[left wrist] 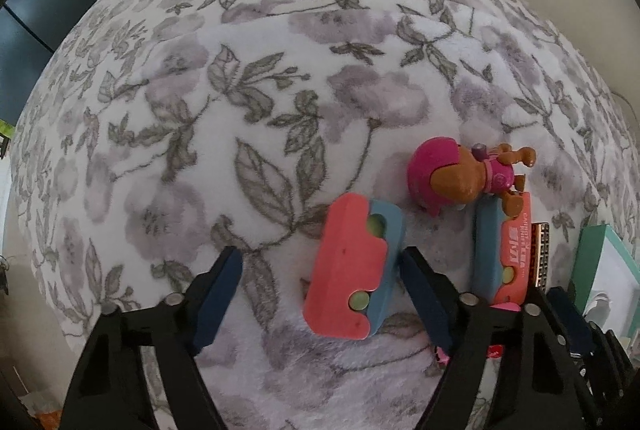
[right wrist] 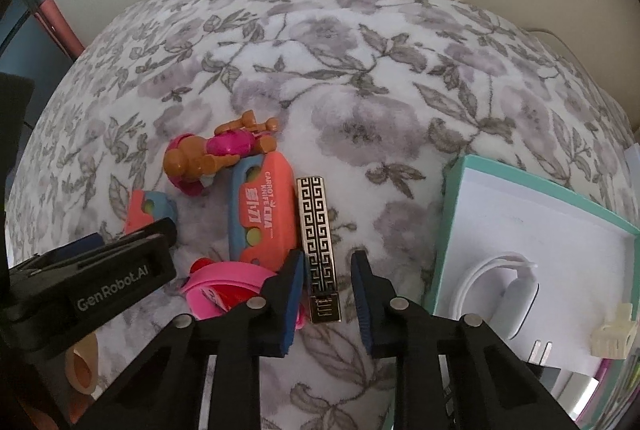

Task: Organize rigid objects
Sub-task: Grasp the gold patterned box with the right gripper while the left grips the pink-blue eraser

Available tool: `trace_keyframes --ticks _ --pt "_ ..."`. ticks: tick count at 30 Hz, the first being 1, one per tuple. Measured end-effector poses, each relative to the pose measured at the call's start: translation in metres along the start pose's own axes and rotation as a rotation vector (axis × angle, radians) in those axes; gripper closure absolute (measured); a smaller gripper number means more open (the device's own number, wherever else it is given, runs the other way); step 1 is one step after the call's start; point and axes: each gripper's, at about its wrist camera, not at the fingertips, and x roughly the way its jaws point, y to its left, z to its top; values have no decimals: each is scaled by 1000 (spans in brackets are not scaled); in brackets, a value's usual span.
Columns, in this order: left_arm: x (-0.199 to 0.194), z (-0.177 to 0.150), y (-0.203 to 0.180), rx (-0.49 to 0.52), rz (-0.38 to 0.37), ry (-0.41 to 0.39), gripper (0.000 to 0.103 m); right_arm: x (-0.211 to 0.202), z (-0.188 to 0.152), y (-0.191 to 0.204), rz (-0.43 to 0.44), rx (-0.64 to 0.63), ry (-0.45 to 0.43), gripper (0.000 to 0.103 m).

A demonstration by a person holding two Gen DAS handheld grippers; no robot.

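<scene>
Here, the left gripper [left wrist: 320, 290] is hanging wide open over the flowered blanket [left wrist: 248, 78], its jaws sitting either side of a small salmon-and-blue toy knife [left wrist: 354, 268] without touching it. The right gripper [right wrist: 326, 296] is also standing open, narrower, with the near end of a black-and-gold patterned bar [right wrist: 318, 244] lying between its fingertips; contact is hard to judge, nothing looks clamped.

A pink round thing [right wrist: 232, 286] is peeking out behind the right gripper's left finger, mostly hidden, so what it is stays unclear. The left gripper's black body, printed GenRobot.AI, is covering part of the small knife in the right view.

Just beyond, a bigger salmon toy knife [right wrist: 262, 212] labelled CARROT KNIFE is lying just beside the bar, parallel to it. A brown puppy figure [right wrist: 212, 154] in pink is lying on its side at the far end of that knife, a paw overlapping it.

At right, a teal-rimmed box [right wrist: 452, 226] is holding a white cable and charger, cut off by the frame edge.
</scene>
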Motion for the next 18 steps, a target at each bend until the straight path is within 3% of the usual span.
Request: trace_keyframes --ticks 3,5,18 --pt "2 5 -3 9 -2 2 29 2 0 -1 6 3 2 79" --pt "6 4 -5 15 0 9 39 5 1 0 4 3 3 81" --pt "12 5 -4 10 -3 -7 39 19 4 5 -3 6 13 82"
